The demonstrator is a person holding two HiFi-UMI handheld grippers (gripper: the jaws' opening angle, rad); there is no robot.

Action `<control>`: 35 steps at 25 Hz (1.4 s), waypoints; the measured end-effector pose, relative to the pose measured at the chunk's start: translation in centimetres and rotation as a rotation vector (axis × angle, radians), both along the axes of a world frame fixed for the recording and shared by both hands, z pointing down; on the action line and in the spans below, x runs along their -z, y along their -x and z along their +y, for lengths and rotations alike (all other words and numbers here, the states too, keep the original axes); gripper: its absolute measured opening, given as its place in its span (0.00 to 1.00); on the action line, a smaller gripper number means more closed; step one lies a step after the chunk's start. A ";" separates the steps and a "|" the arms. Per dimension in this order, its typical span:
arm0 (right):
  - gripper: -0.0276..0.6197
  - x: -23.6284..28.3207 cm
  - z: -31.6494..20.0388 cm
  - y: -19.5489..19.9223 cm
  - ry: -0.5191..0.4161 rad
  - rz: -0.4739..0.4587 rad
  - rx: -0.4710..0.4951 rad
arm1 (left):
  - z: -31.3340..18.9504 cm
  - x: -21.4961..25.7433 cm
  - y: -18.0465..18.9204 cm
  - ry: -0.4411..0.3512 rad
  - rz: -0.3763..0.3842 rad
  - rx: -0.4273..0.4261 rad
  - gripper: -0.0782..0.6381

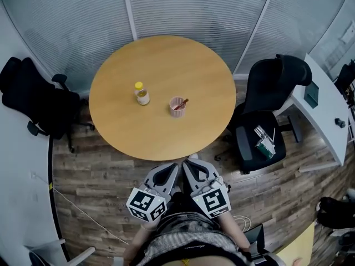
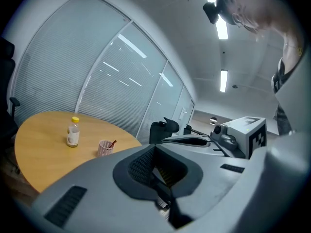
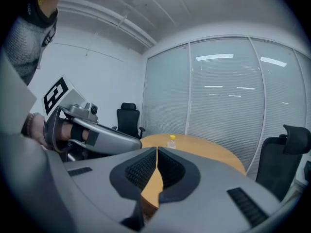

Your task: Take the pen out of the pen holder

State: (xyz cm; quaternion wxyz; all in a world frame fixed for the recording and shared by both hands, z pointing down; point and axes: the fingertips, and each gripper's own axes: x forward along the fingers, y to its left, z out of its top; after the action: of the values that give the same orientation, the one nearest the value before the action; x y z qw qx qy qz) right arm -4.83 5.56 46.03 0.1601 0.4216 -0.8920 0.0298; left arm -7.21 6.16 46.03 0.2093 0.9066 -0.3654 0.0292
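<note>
Head view overhead, table [image 1: 161, 65] distant, gripper views low, level, sharing table

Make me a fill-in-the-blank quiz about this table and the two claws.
The bottle has a ____ cap.
The pen stands in the ____ pen holder.
The left claw and right claw are both ____, holding nothing.
The table is ____ in shape.
Missing: yellow; pink; shut; round.

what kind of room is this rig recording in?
Most likely a small office meeting room: a round wooden table in the middle, glass partition walls lined with blinds behind it, and a black swivel office chair beside it.
</note>
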 end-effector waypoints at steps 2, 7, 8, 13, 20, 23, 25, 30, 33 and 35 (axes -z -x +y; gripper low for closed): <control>0.08 0.2 -1.3 0.0 0.003 -0.012 0.002 | -1.2 0.1 0.2 -0.003 -0.004 0.012 0.12; 0.08 0.6 -5.1 0.2 -0.002 -0.024 0.033 | -5.0 0.4 0.4 -0.009 -0.006 0.050 0.12; 0.08 0.7 -6.1 0.2 -0.007 -0.019 0.042 | -6.0 0.5 0.3 -0.014 -0.007 0.051 0.12; 0.08 1.0 -10.3 -0.3 -0.028 0.009 0.081 | -10.4 1.0 -0.9 -0.029 -0.017 0.047 0.12; 0.08 1.1 -14.8 -1.4 -0.004 -0.025 0.084 | -14.7 0.7 -1.8 -0.006 -0.030 0.072 0.12; 0.08 0.8 -16.6 -1.9 -0.008 -0.006 0.113 | -16.5 0.5 -2.0 -0.007 -0.039 0.095 0.12; 0.08 0.7 -17.6 -2.1 -0.003 -0.017 0.129 | -17.7 0.5 -2.2 -0.006 -0.047 0.114 0.12; 0.08 0.5 -20.4 -2.8 0.000 -0.037 0.166 | -20.4 0.1 -3.0 -0.002 -0.069 0.154 0.12; 0.08 0.1 -21.9 -3.3 0.008 -0.056 0.179 | -21.7 -0.2 -3.4 -0.004 -0.080 0.173 0.12; 0.08 -0.4 -22.9 -3.7 0.012 -0.054 0.188 | -22.4 -0.5 -3.7 -0.002 -0.084 0.182 0.12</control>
State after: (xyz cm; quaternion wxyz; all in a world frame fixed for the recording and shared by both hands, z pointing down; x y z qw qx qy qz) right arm -1.08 -17.30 46.42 0.1405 0.3341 -0.9315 0.0314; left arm -3.50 -16.28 46.58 0.1946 0.8678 -0.4548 0.0478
